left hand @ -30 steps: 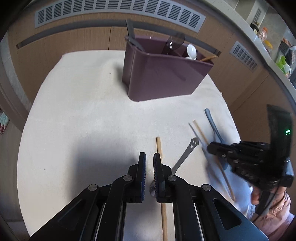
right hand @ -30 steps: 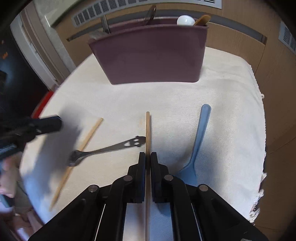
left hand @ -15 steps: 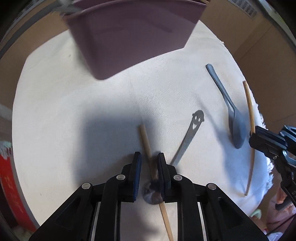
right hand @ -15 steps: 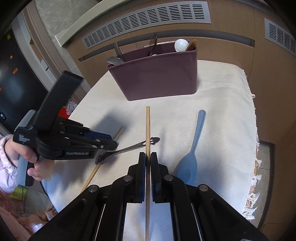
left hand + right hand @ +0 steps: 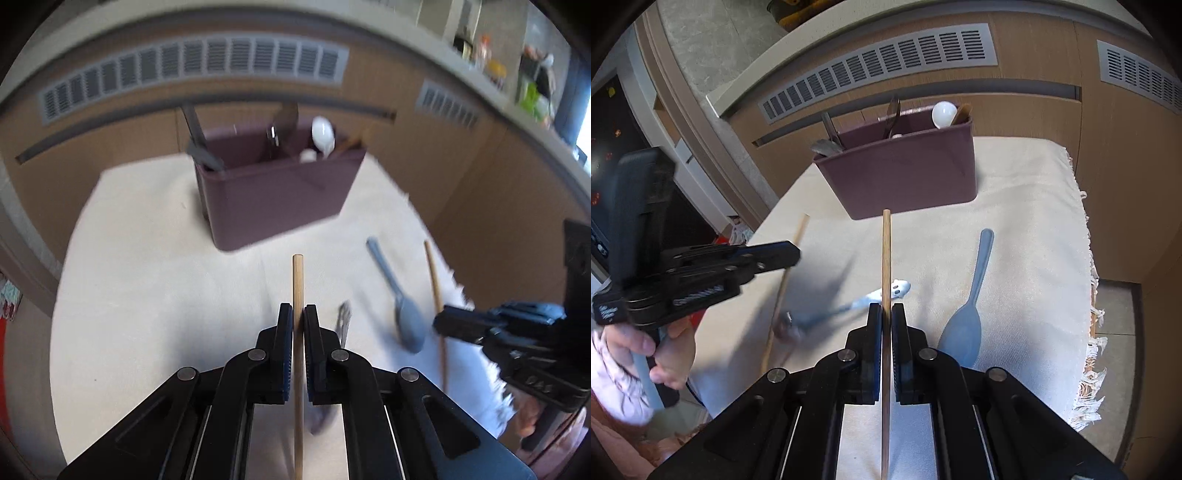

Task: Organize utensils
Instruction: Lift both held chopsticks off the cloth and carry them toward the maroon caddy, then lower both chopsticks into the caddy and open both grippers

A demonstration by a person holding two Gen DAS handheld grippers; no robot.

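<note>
My left gripper (image 5: 298, 314) is shut on a wooden chopstick (image 5: 297, 280) and holds it above the cream cloth. My right gripper (image 5: 885, 314) is shut on a second wooden chopstick (image 5: 886, 254), also lifted. The left gripper shows in the right wrist view (image 5: 792, 254) with its chopstick (image 5: 783, 280). The right gripper shows in the left wrist view (image 5: 441, 325) with its chopstick (image 5: 434, 277). A purple utensil holder (image 5: 905, 177) (image 5: 277, 199) stands at the far side of the cloth with several utensils in it.
A blue plastic spoon (image 5: 967, 314) (image 5: 400, 314) and a metal spoon with a face cut-out handle (image 5: 879, 295) (image 5: 343, 321) lie on the cloth (image 5: 1034, 240). The fringed cloth edge (image 5: 1089, 369) is at the right. Wooden cabinets with vents stand behind.
My left gripper has closed on its chopstick and lifted it off the cloth, tilting up toward the holder. My right gripper has risen further with its chopstick.
</note>
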